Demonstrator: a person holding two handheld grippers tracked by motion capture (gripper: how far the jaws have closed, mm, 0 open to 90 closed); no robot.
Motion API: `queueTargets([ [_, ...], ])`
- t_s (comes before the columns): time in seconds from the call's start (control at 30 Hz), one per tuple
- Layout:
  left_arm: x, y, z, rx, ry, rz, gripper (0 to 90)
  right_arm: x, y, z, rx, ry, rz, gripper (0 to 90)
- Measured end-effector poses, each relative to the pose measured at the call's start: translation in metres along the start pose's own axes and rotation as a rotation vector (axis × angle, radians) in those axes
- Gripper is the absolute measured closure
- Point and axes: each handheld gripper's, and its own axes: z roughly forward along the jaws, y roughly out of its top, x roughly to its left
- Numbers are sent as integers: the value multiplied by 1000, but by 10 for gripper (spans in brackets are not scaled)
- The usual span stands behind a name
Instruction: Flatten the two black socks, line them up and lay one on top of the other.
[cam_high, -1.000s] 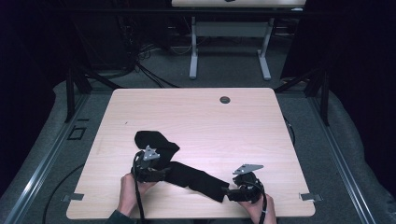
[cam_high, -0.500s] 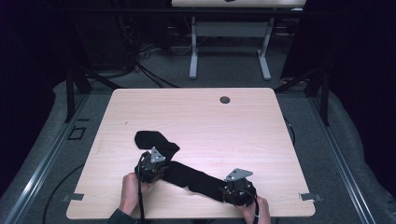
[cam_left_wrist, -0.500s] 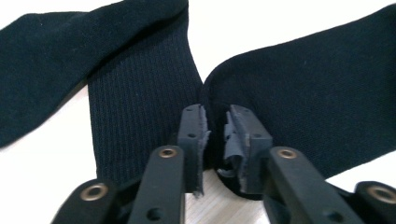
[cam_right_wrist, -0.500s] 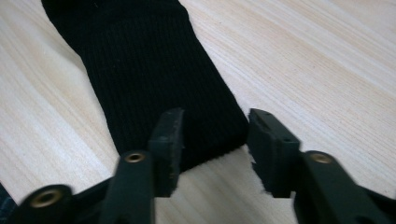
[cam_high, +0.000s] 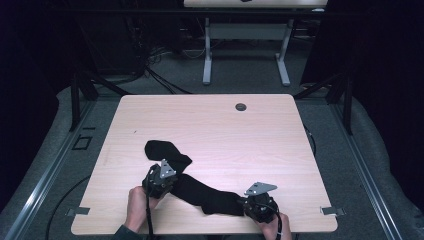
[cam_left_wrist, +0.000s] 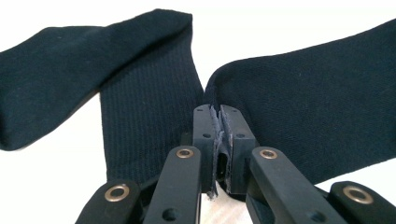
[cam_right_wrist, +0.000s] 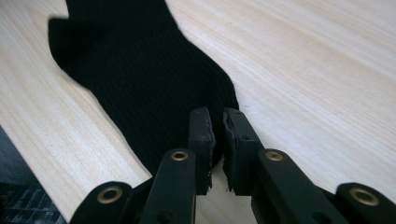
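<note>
At the near edge of the table (cam_high: 210, 107) we have both grippers down on a long black sock (cam_high: 200, 192). Our right gripper (cam_high: 247, 204) sits at the sock's near end, close to the table's front edge; in the right gripper view its jaws have just been closing and now stand nearly together, with the edge of the fabric (cam_right_wrist: 140, 84) reaching in at their tips. We judge that they pinch that edge, though the slim gap between the pads leaves the hold less plain than on the other side. Our left gripper (cam_high: 167, 181) is farther in and to the left, at the sock's bend. Its jaws too have just been closing, and the left gripper view shows them shut tight on a fold of the cloth (cam_left_wrist: 299, 107), the pads pressed together with fabric caught between.

So the grasping looks done: both ends of the stretch between our hands are taken. What is left, as we read it, is the handling itself, lifting, straightening or folding, since the sock lies flat on the wood and nothing is raised yet.

The sock is dark, finely ribbed knit, limp and thin. From the right hand it runs up and left to the left gripper, then doubles back past it into a crumpled, folded part lying farther out on the table. Beyond that the tabletop is bare wood up to a small round cable port (cam_high: 241, 106) near the far edge.
</note>
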Motion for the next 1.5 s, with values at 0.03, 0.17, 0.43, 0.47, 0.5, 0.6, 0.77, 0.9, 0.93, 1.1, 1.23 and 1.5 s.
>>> queueTargets([
  [0.03, 0, -1, -2, -8, -7, -7, 856, -3, 0, -4, -12, 5, 8, 820],
  [0.17, -3, -4, -9, -23, -24, -34, 856, -11, 4, -17, -30, 14, 21, 819],
  [0.43, -8, -10, -11, -3, 8, -40, 713, -16, 15, -23, -7, 8, -6, 812],
  [0.47, -7, -11, -9, 1, 1, -48, 639, -17, 15, -21, 0, 4, -12, 811],
  [0.5, -7, -12, -9, 6, 1, -49, 565, -17, 15, -19, 12, 3, -15, 810],
  [0.6, -8, -14, -13, -6, 12, -57, 442, -18, 13, -14, 24, -2, -15, 808],
  [0.77, -16, -11, -20, -19, -18, -30, 402, -22, 12, -11, 44, -17, -25, 803],
  [0.9, -23, -12, -14, 4, -30, -5, 431, -25, 11, -8, 57, -16, -34, 802],
  [0.93, -25, -13, -12, 5, -36, 2, 464, -26, 11, -7, 65, -13, -45, 802],
  [1.1, -33, -12, -1, 43, -32, 41, 624, -27, 10, -2, 88, -11, -71, 801],
  [1.23, -34, -11, 2, 38, -14, 44, 784, -28, 9, -2, 82, 9, -65, 801],
  [1.5, -37, -13, -4, 15, -34, 35, 854, -29, 7, -7, 63, 7, -54, 802],
])
